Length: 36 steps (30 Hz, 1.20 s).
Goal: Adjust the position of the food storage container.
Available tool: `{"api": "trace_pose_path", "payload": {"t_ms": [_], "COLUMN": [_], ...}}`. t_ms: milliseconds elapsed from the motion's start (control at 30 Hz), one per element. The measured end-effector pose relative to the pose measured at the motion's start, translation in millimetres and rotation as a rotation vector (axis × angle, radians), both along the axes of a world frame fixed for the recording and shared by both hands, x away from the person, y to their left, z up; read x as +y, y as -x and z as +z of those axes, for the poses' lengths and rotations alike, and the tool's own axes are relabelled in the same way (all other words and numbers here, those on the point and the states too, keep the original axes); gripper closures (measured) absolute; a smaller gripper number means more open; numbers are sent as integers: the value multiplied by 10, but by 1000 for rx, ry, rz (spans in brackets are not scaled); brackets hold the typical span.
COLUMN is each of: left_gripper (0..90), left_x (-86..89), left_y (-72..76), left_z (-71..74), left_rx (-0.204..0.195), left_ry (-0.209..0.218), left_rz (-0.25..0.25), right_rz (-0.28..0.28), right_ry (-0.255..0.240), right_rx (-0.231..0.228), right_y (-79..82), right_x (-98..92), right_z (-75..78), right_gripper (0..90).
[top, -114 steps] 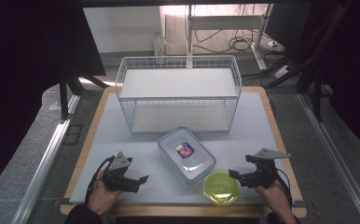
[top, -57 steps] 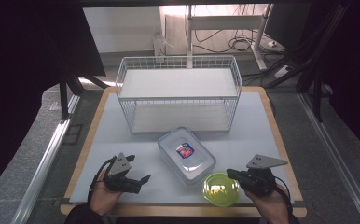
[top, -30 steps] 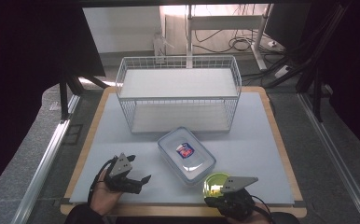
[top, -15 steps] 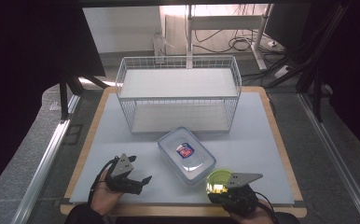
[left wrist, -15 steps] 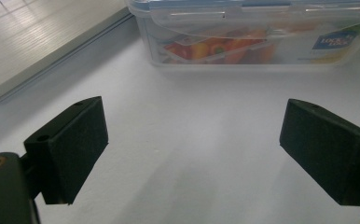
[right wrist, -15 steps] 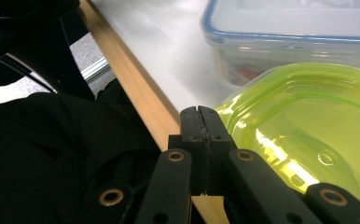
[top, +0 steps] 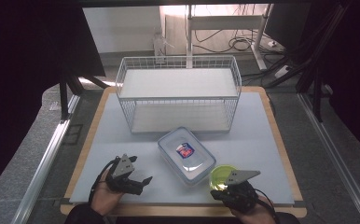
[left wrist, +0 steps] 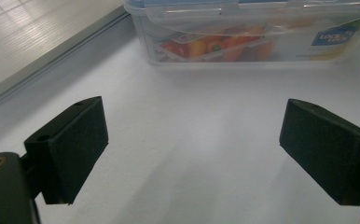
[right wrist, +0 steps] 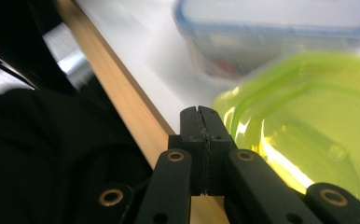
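— What sat nearest the person's edge of the table?

— The right gripper [top: 225, 193], low at the front right. Its jaws were pressed fully together, pad against pad, with nothing caught between them. In the right gripper view the closed tips lay just beside the rim of the green bowl [right wrist: 308, 126], over the table's wooden edge [right wrist: 117, 93]; whether they touched the bowl, I couldn't tell.

— And the left one?

— The left gripper [top: 143, 182] rested at the front left, jaws spread wide and empty, only bare white tabletop [left wrist: 192, 140] between the pads, pointing towards the clear container [left wrist: 257, 32].

— Where was the bowl exactly?

— On the mat at the front right [top: 222, 175], just beside the near right corner of the clear lidded container [top: 186, 154], which lay at an angle in the middle.

— Farther back?

— A white wire basket [top: 178, 93] stood across the far half of the table [top: 262, 135], well apart from both hands.
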<state>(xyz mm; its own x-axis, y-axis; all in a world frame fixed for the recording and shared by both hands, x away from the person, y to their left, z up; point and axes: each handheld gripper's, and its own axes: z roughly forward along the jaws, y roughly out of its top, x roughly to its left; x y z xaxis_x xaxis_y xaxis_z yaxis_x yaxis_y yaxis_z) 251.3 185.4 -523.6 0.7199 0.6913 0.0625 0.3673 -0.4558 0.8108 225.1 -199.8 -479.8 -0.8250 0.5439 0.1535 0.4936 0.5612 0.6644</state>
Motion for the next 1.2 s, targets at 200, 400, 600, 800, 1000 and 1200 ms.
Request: {"api": "trace_pose_path", "payload": {"t_ms": [200, 400, 600, 800, 1000, 1200], "left_gripper": [76, 76, 76, 76, 75, 75], "left_x": [-7, -8, -12, -14, -14, -16], "left_y": [-2, -1, -5, -4, -3, -5], "left_z": [-5, -6, -12, -12, -14, -19], "left_rx": [4, 4, 9, 8, 0, 1], "left_ry": [-9, -10, -15, -17, -19, -24], "left_rz": [-5, -6, -7, -9, -10, -12], "right_rz": [-26, -59, -120, -157, -194, -254], "right_ry": [-17, 4, 7, -6, 7, 23], "right_rx": [9, 1, 2, 13, 0, -12], "right_y": [-59, -154, -341, -476, -638, -762], "right_x": [-87, -193, -397, -544, -698, -866], "right_z": [2, 24, 43, 52, 67, 96], "right_gripper": [897, 897, 896, 890, 890, 890]}}
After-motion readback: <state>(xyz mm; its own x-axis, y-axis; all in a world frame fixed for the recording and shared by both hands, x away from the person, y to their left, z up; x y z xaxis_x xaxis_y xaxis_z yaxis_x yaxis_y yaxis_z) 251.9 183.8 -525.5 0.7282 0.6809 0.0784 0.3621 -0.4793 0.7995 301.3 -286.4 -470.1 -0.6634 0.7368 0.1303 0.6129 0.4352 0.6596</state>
